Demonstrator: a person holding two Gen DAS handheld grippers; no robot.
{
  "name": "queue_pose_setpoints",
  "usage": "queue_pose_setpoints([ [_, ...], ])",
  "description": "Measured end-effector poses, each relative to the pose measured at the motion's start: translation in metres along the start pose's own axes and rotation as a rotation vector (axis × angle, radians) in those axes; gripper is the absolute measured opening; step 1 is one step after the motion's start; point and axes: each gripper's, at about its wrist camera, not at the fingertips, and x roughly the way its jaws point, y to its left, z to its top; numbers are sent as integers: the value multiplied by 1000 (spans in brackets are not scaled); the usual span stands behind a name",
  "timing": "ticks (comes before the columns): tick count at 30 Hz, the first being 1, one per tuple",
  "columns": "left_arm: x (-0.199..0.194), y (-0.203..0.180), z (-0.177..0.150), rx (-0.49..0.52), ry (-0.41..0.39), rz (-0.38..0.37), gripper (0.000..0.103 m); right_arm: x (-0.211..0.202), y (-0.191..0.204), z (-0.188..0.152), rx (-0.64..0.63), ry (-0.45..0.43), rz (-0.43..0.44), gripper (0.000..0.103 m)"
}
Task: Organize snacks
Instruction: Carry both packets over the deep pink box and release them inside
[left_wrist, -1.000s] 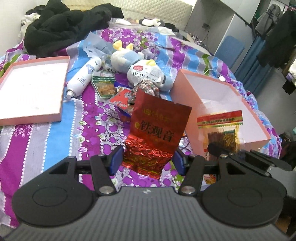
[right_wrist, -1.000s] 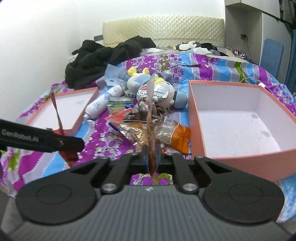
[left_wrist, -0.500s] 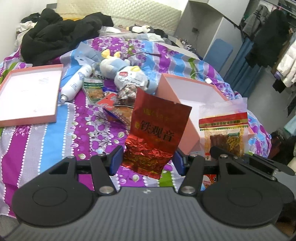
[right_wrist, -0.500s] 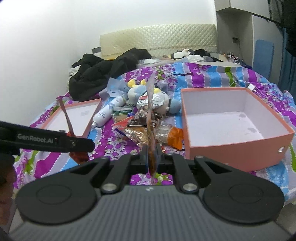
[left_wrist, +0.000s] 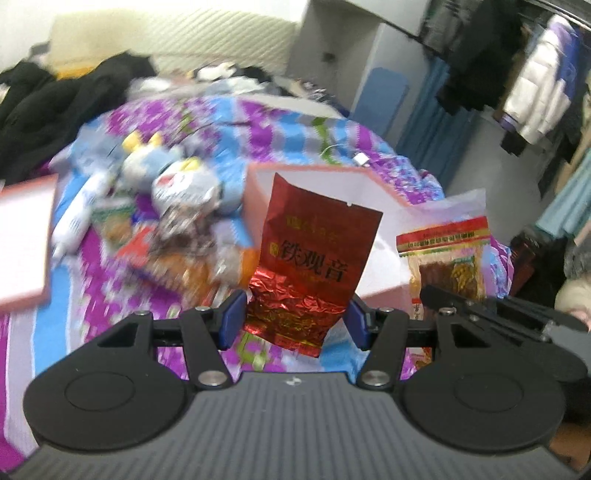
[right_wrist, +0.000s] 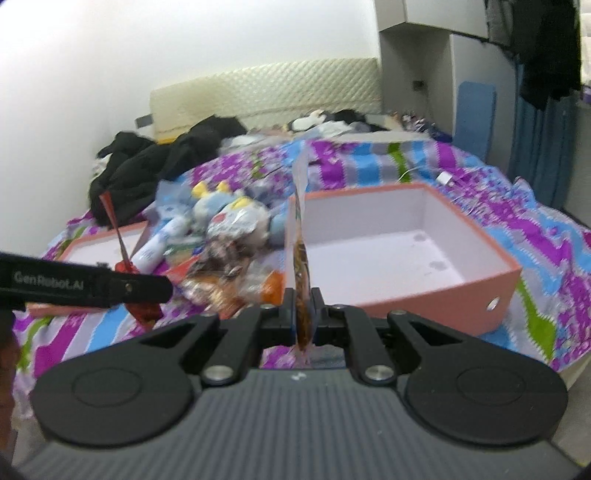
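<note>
left gripper (left_wrist: 293, 319) and red packet (left_wrist: 314, 254) have risen above bed (right_wrist: 554, 236).

Left gripper (left_wrist: 295, 319) apparently clamped wide, right gripper (right_wrist: 303, 306) pinched.

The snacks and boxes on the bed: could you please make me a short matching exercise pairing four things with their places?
Things:
1. red foil packet
2. clear snack bag
3. deep pink box
4. white bottle

Places:
A. lying beside the shallow pink lid
B. in the left hand-held gripper
C. empty, on the bedspread
D. in the right hand-held gripper

Pairs: 1-B, 2-D, 3-C, 4-A
</note>
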Motion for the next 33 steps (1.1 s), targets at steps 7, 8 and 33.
queue_pose_setpoints([
  [7,40,-34,48,62,-33,-66,62,26,-35,30,0,-17,-51,10],
  [8,47,-38,53,68,-34,-70,62,30,-38,33,-4,-16,-58,10],
  [33,280,-19,120,-1,242,-87,62,206,-124,47,102,207,-62,10],
])
